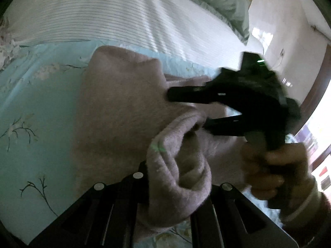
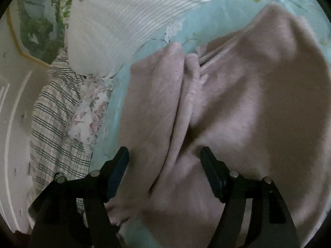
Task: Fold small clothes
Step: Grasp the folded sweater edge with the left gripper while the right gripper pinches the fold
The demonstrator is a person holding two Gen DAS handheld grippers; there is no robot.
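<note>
left wrist view: the left gripper [image 1: 175,186] has its fingers clamped on a bunched fold of a pinkish-mauve fleece garment [image 1: 115,111], which rises out of them in a thick roll. the rest of the garment lies on a pale blue floral bed sheet [image 1: 37,107], its long axis running from the lower centre up toward the upper left, with a rounded edge at the top. bare sheet stretches to the left of it; a white ribbed blanket [image 1: 99,14] lies beyond its far edge. the right gripper [image 1: 186,111], held in a hand [image 1: 271,171], reaches in from the right, fingers spread apart over the cloth and one tip hidden behind the roll.

right wrist view: the right gripper [image 2: 164,155] has its fingers standing wide, the garment [image 2: 238,107] lying below and between them, not pinched. creases run away from the camera. a checked cloth [image 2: 55,111] and floral fabric [image 2: 91,107] lie at the left edge.
</note>
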